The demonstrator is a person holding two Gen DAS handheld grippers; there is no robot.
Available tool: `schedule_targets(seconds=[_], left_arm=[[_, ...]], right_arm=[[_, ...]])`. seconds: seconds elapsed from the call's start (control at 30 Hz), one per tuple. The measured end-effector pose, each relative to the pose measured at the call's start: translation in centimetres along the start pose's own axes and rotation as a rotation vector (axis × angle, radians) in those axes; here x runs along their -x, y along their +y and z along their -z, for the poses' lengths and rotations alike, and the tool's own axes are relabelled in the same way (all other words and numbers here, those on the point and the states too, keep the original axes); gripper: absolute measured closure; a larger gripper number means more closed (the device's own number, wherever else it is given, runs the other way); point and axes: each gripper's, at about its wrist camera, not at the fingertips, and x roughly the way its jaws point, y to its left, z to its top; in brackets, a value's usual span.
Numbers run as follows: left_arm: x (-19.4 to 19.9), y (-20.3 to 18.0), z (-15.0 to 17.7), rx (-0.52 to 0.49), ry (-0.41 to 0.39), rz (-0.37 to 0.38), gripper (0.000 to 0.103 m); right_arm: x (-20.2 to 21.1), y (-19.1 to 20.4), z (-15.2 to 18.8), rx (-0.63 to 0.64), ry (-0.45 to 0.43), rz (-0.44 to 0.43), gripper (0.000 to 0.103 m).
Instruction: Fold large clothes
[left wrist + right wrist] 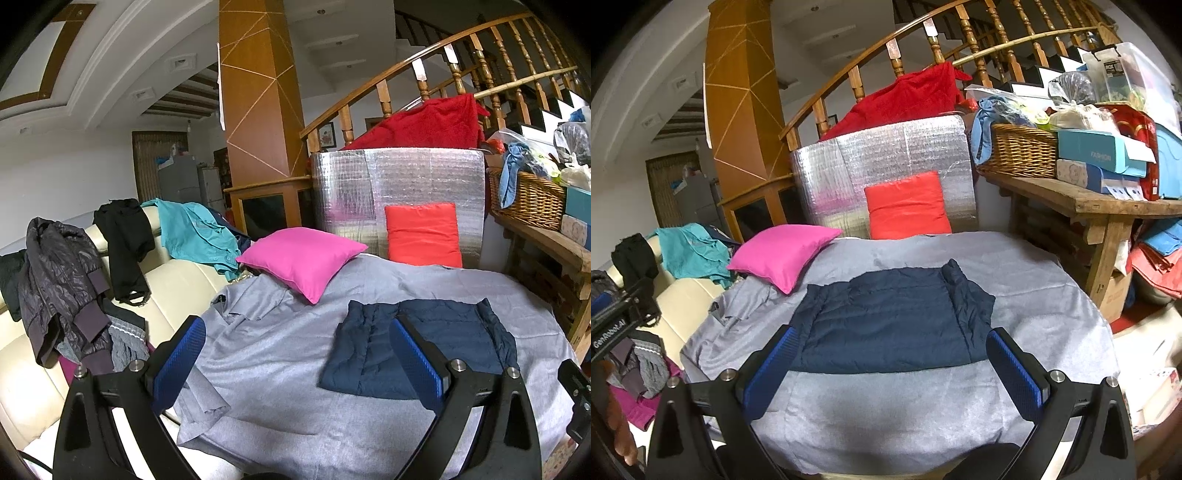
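**Navy jacket lies folded; both grippers free above it**

We hold both grippers over the grey cloth-covered surface [1052,295], and neither has anything between its fingers. The left gripper [297,354] stands wide open, its blue-padded fingers [417,363] spread with bare grey cloth showing in the gap. The right gripper [892,363] is just as wide open, and through its gap we look straight at the dark navy quilted jacket [886,321].

The jacket lies flat near the middle of the grey cloth, in front of the magenta square cushion [783,254] and the orange-red cushion [907,206], touching neither. It already reads as a compact rectangle, with a thicker folded band along its right side. We judge this garment to be near its last fold, or finished; which of the two we cannot tell.

If one more fold is due, we should take the near hem at its two corners, one gripper on each, pinching all quilted layers together so the padding does not slide apart. Lift low, carry the hem evenly towards the far edge, and lay it down square. The slippery shell may spring back, so we should press the crease before letting go.

More clothes wait on the cream leather sofa [177,284]: a dark puffer jacket [59,280] and a teal shirt [195,232].
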Motion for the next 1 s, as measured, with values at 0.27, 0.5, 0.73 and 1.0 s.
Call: schedule_targets(seconds=[0.27, 0.5, 0.73, 1.0], left_arm=[[-0.8, 0.2, 0.3, 0.001, 0.012, 0.009, 0.004], [-1.8, 0.4, 0.3, 0.008, 0.021, 0.014, 0.004], [-3.9, 0.3, 0.1, 0.012, 0.068, 0.100, 0.004], [-10.5, 0.6, -0.2, 0.115, 0.151, 0.288, 0.004]], right_arm=[[-0.6, 0.6, 0.3, 0.013, 0.021, 0.004, 0.000], [-1.5, 1.4, 0.2, 0.035, 0.035, 0.010, 0.000], [-2.5, 1.5, -1.1, 0.059, 0.019, 0.025, 0.000], [-6.5, -3.0, -4.5, 0.022, 0.031, 0.076, 0.000]])
